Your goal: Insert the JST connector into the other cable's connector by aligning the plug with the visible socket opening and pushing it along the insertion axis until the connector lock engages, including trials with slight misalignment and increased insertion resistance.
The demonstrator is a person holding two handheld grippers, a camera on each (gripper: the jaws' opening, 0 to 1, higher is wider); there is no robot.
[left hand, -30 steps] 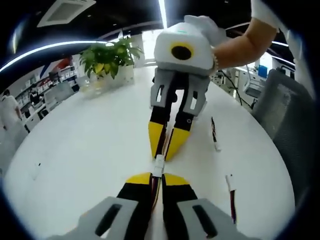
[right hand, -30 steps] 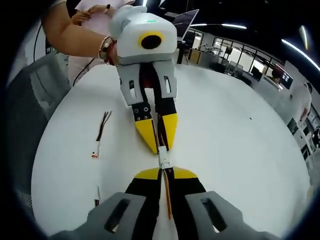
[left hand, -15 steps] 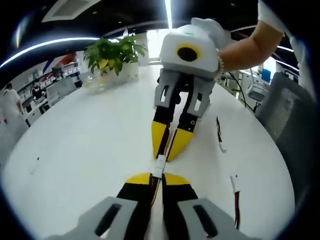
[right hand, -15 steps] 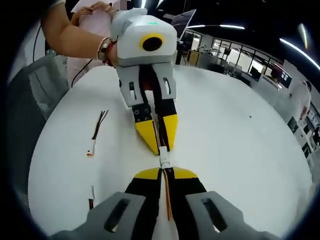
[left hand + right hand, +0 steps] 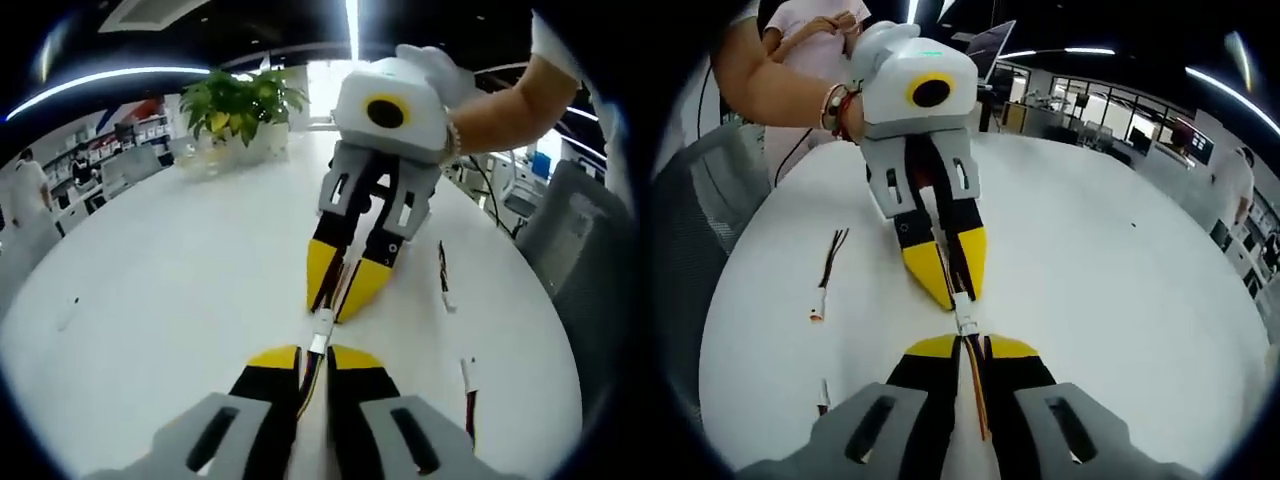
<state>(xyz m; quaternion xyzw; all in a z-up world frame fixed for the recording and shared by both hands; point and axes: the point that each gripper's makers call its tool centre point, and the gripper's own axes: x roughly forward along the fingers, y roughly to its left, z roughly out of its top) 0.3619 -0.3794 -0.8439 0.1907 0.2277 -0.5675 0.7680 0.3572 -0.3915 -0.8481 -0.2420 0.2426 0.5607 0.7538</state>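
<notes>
Both grippers nose to nose over the white table [image 5: 150, 300], connectors meeting in the middle.

From my end, the left gripper [image 5: 312, 356] is clamped on its cable and the right gripper [image 5: 970, 345] likewise. The white JST connector [image 5: 964, 317] sits between the two sets of yellow tips; I think it's mated, but it's too small to tell. Two spare cables [image 5: 826, 270] lie off to the side.

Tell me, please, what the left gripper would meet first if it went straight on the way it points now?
Most likely the right gripper: its yellow tips sit directly ahead of the left gripper, with only the white connector bridging the short gap between them.
</notes>
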